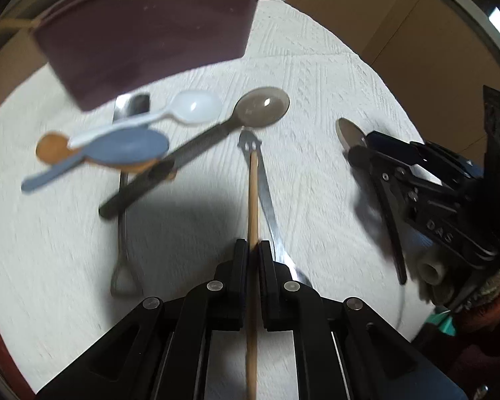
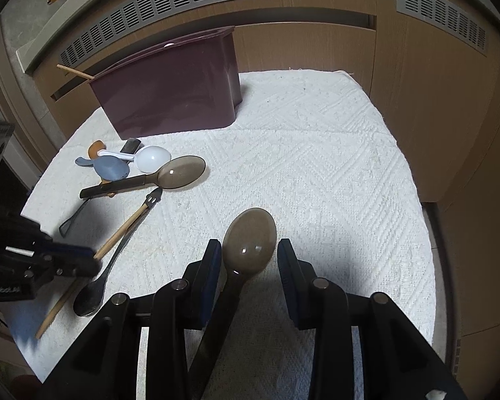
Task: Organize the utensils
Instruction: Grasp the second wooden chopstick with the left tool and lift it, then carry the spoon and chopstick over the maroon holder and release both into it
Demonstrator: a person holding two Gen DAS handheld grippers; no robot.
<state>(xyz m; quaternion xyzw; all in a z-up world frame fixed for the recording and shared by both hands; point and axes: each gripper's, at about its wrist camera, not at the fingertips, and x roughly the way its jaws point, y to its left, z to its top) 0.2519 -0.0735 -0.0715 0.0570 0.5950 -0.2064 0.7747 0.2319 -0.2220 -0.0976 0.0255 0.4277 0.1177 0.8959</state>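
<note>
My left gripper (image 1: 252, 250) is shut on a wooden chopstick (image 1: 252, 200) that points forward over a metal spoon (image 1: 266, 186) lying on the white cloth. It also shows in the right wrist view (image 2: 93, 260). My right gripper (image 2: 250, 253) is open, with a translucent brown spoon (image 2: 250, 238) lying between its fingers; it also shows in the left wrist view (image 1: 353, 150). A dark maroon bin (image 2: 170, 93) stands at the back. A second brown spoon (image 1: 260, 106), a white spoon (image 1: 193, 106), a blue spoon (image 1: 126, 146) and a wooden spoon (image 1: 51, 146) lie piled before the bin.
A white textured cloth (image 2: 316, 153) covers the table. Another chopstick (image 2: 75, 71) sticks out of the bin's left end. A metal utensil with a loop handle (image 1: 125, 233) lies under the pile. Wooden cabinet fronts with vents (image 2: 183, 10) stand behind the table.
</note>
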